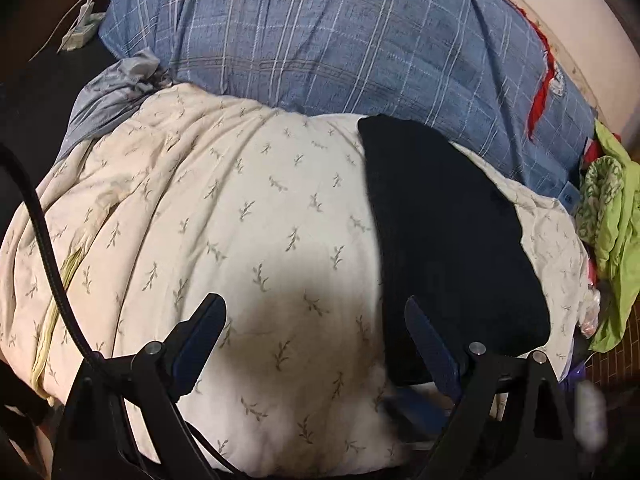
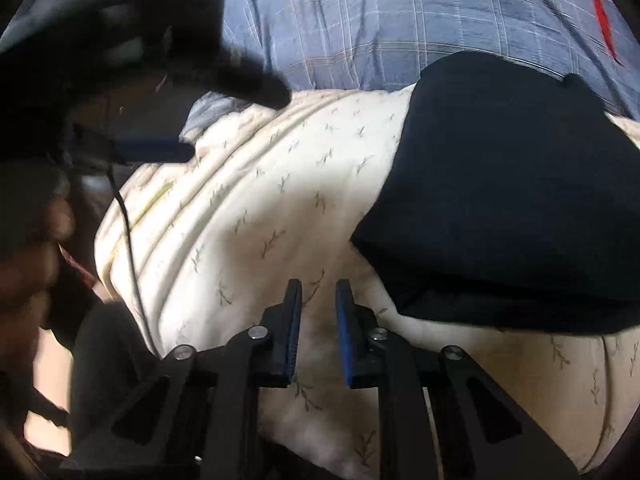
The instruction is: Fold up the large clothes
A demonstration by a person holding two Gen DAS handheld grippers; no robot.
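Dark garment (image 1: 448, 236) folded flat on the cream leafy quilt (image 1: 224, 216), both grippers empty.

Far left of the dark garment, a white plug strip (image 1: 80, 24) on the dark floor. Nearer, still left of it, the left gripper (image 1: 316, 328) over the quilt, jaws spread wide, nothing between them. Just left of the garment's near corner, the right gripper (image 2: 318, 304), jaws close together with a thin gap, nothing pinched, only quilt below. Behind the garment, a blue checked cover (image 1: 320, 56). Right of it, a green cloth heap (image 1: 612, 216). Looks like a fold just done, garment let go. Next, likely one more fold or a move to a pile: needs jaws open, then down onto an edge of the garment, pinching only that cloth, not the quilt.
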